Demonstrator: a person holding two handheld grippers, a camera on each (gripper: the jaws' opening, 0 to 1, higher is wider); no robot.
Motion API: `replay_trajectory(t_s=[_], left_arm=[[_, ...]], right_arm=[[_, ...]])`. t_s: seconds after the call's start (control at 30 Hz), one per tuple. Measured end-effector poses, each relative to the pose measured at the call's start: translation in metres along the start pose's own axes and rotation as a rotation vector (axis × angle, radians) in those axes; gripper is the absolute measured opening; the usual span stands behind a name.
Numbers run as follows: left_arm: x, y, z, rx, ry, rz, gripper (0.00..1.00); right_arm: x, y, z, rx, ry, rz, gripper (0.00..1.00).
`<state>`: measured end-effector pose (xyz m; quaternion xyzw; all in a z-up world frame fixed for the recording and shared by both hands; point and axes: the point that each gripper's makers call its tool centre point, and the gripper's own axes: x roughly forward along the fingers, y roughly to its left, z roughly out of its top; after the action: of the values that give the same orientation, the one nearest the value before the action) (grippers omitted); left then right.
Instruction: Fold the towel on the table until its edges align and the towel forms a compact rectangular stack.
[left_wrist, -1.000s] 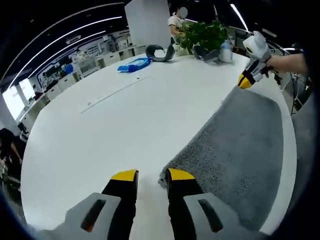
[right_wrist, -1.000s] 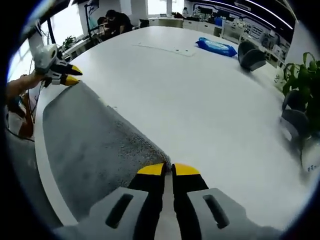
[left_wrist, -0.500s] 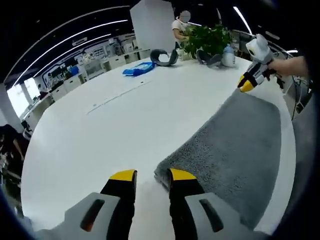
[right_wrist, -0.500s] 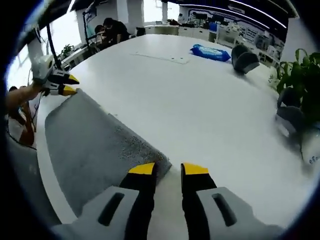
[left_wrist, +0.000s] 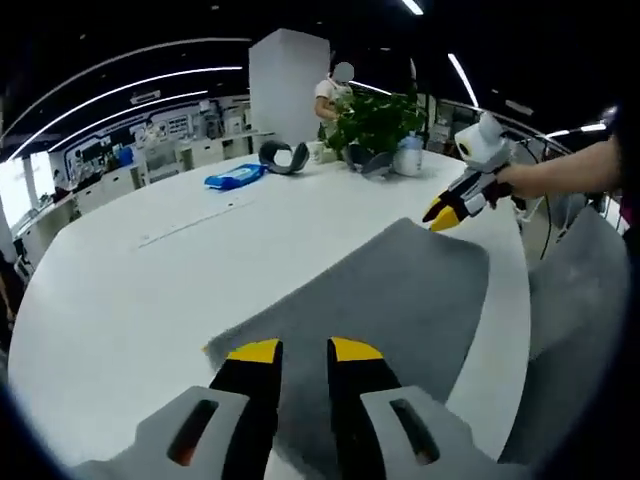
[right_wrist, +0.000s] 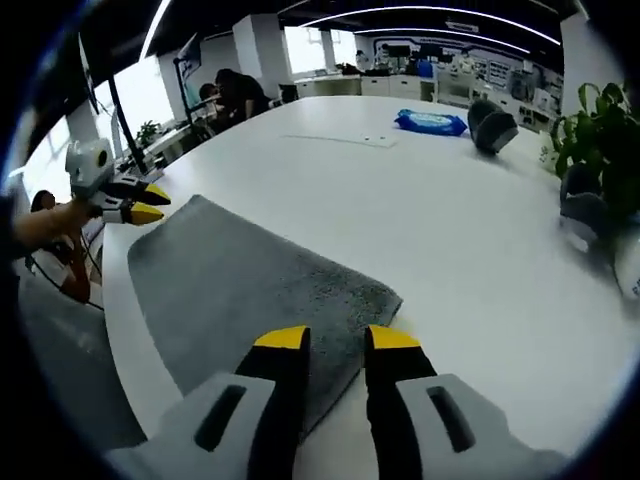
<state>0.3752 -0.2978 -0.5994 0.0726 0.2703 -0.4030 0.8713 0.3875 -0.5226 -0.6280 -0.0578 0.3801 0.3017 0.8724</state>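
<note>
The large white round desk (right_wrist: 470, 230) carries the grey fluffy towel (right_wrist: 240, 290), which lies flat as one rectangle near the desk edge on your side. In the left gripper view the same towel (left_wrist: 400, 290) stretches away from your jaws toward the other tool. I judge that one fold is laid down and both tools are released from it, so the step in hand is the pause between folds. The rectangle looks wide for a compact stack; the next move probably calls for taking two corners of one short end and carrying them over to the opposite end, with the edges matched.

Farther on the desk you have a green potted plant (left_wrist: 378, 118), a blue flat packet (right_wrist: 432, 121) and a dark grey curved object (right_wrist: 492, 112), all well apart from the towel.

Your left tool (left_wrist: 295, 352) hovers over the towel corner, the jaws spread a little, pinching nothing. Your right tool (right_wrist: 338, 340) hangs just above its corner of the towel, jaws also parted, holding nothing. Whether the tips touch the cloth, I cannot tell.
</note>
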Motion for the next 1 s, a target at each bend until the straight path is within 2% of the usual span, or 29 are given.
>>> replay_trajectory(t_s=[0.13,0.2,0.23,0.3,0.37,0.47,0.53,0.6,0.67,0.7,0.73,0.77,0.8,0.83,0.9,0.93,0.97,1.0], left_arm=[[0.011,-0.026,0.0,0.021,0.026,-0.064,0.11],[0.017,-0.038,0.001,0.029,0.035,-0.092,0.1],[0.02,-0.048,0.003,0.024,0.04,-0.125,0.07],[0.024,-0.066,0.005,0.045,0.048,-0.191,0.05],[0.03,-0.076,0.006,0.079,0.078,-0.193,0.02],[0.042,-0.098,0.007,0.116,0.119,-0.223,0.01],[0.048,-0.11,0.003,0.137,0.15,-0.248,0.01],[0.057,-0.119,-0.006,0.169,0.204,-0.229,0.01],[0.067,-0.121,-0.023,0.254,0.26,-0.177,0.01],[0.07,-0.122,-0.04,0.308,0.321,-0.157,0.01],[0.072,-0.124,-0.045,0.385,0.323,-0.166,0.01],[0.073,-0.128,-0.028,0.523,0.227,-0.2,0.01],[0.07,-0.125,-0.033,0.552,0.27,-0.195,0.01],[0.07,-0.125,-0.034,0.542,0.268,-0.184,0.01],[0.069,-0.126,-0.033,0.621,0.256,-0.154,0.01],[0.07,-0.129,-0.032,0.773,0.247,-0.156,0.01],[0.07,-0.131,-0.033,0.857,0.243,-0.154,0.01],[0.069,-0.131,-0.033,0.907,0.251,-0.149,0.01]], right_arm=[[0.001,0.033,-0.009,-0.035,0.029,0.059,0.11],[0.001,0.043,-0.019,-0.05,0.077,0.077,0.0],[-0.001,0.05,-0.026,-0.053,0.11,0.084,0.0],[0.001,0.054,-0.026,-0.062,0.089,0.065,0.0],[-0.001,0.059,-0.032,-0.063,0.124,0.056,0.0],[-0.005,0.057,-0.038,-0.175,0.174,-0.017,0.0],[-0.006,0.056,-0.045,-0.215,0.217,-0.043,0.0],[0.002,0.058,-0.051,-0.3,0.223,-0.059,0.0],[0.004,0.057,-0.047,-0.374,0.191,-0.085,0.0],[0.004,0.059,-0.049,-0.347,0.194,-0.091,0.0],[0.004,0.058,-0.049,-0.338,0.188,-0.103,0.0],[0.003,0.058,-0.049,-0.342,0.172,-0.125,0.0],[0.003,0.057,-0.048,-0.354,0.158,-0.14,0.0],[0.003,0.056,-0.048,-0.376,0.13,-0.171,0.0],[0.004,0.058,-0.047,-0.459,0.13,-0.18,0.0],[0.005,0.059,-0.047,-0.544,0.148,-0.174,0.0],[0.005,0.059,-0.047,-0.575,0.16,-0.174,0.0],[0.006,0.059,-0.048,-0.585,0.17,-0.176,0.0]])
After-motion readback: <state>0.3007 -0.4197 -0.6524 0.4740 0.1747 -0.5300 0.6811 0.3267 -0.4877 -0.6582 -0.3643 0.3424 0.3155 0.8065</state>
